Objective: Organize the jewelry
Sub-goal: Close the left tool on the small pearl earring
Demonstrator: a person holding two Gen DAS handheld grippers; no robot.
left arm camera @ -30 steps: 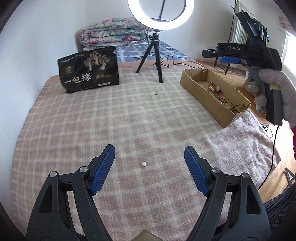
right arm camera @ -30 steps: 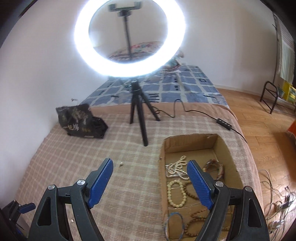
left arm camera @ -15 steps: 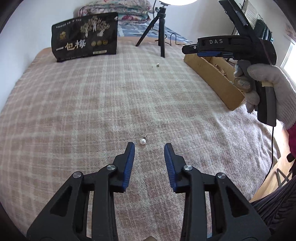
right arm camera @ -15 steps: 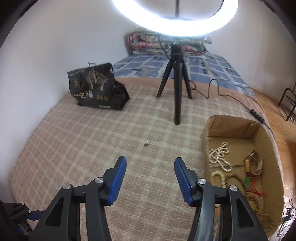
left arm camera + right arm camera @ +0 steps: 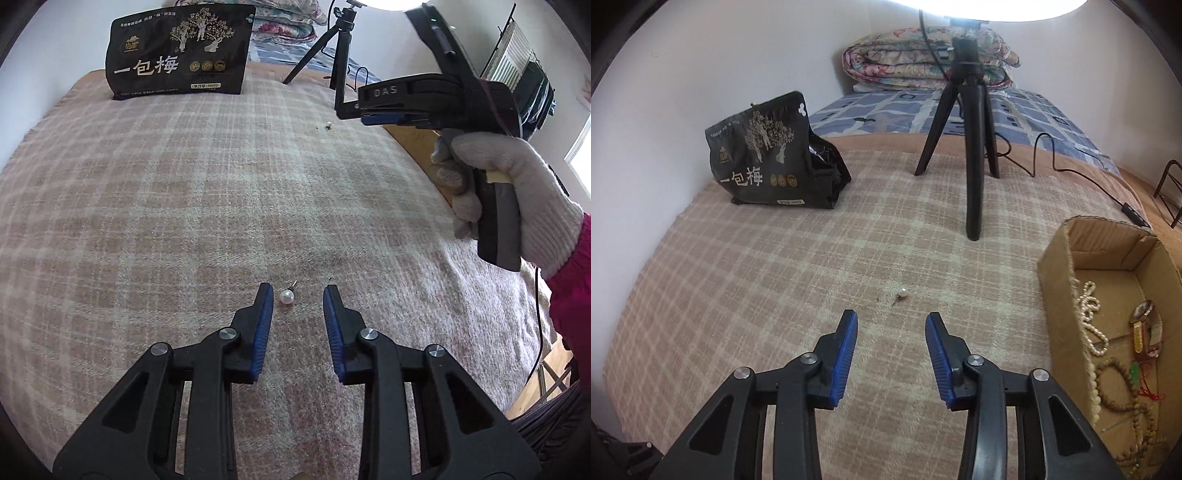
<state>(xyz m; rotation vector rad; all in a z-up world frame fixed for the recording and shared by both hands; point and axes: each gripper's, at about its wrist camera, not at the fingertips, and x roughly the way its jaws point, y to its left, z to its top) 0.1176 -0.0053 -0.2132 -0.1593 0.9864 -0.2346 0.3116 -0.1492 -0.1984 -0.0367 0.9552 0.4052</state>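
A pearl stud earring (image 5: 287, 295) lies on the plaid blanket (image 5: 184, 206), between the tips of my left gripper (image 5: 297, 295), which is open and low over it, not touching. A second pearl earring (image 5: 902, 293) lies just ahead of my right gripper (image 5: 891, 323), which is open and empty; it also shows far off in the left wrist view (image 5: 328, 126). A cardboard box (image 5: 1057, 280) at the right holds pearl strands, bead bracelets and a watch. The right gripper, in a gloved hand, shows in the left wrist view (image 5: 376, 114).
A black snack bag (image 5: 768, 162) stands at the back left. A ring-light tripod (image 5: 973, 147) stands at the back with its cable (image 5: 1071, 171) trailing right. A folded quilt (image 5: 923, 61) lies behind. The bed edge and wooden floor are on the right.
My left gripper dropped toward the near pearl earring and narrowed around it. My right gripper swung left from over the box, came down toward the second earring and narrowed.
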